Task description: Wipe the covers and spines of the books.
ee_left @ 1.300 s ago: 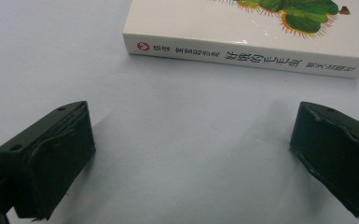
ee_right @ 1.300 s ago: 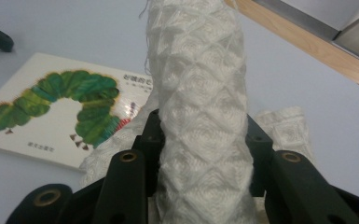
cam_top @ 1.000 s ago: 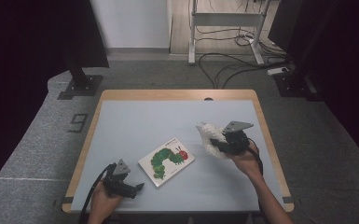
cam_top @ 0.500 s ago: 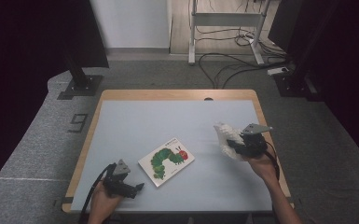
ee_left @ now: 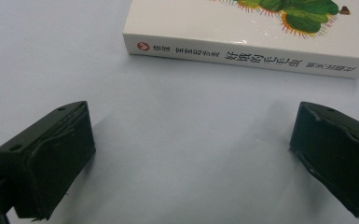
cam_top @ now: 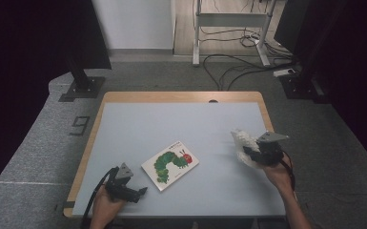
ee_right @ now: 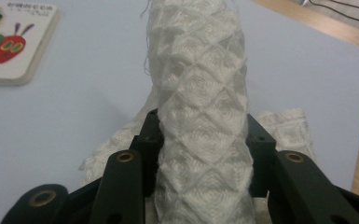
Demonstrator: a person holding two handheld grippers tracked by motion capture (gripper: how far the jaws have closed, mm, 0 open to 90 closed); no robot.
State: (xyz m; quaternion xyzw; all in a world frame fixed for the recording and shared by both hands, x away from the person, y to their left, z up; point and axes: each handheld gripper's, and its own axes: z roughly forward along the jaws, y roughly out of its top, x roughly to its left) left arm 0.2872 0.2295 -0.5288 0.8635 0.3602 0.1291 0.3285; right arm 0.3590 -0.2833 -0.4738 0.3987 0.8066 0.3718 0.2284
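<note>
A white board book (cam_top: 170,164) with a green caterpillar on its cover lies flat near the table's front middle; its spine (ee_left: 247,56) faces my left gripper. That left gripper (cam_top: 140,191) rests on the table just left of the book, jaws wide open with bare table between them (ee_left: 191,158). My right gripper (cam_top: 249,152) is held near the table's right edge, shut on a white quilted cloth (cam_top: 242,139). The cloth (ee_right: 200,93) stands up between the jaws as a folded band, and more of it bunches below. The book's corner (ee_right: 9,42) shows far left in the right gripper view.
The pale blue table top (cam_top: 171,119) has a wooden rim (cam_top: 181,96); its right edge runs close to the right hand. Beyond the table are cables (cam_top: 233,62) on the floor, a metal frame (cam_top: 229,21) and a black stand base (cam_top: 83,88).
The right gripper has carried the white cloth rightward toward the table's right edge and slightly lower. The left gripper and the book have stayed put.
</note>
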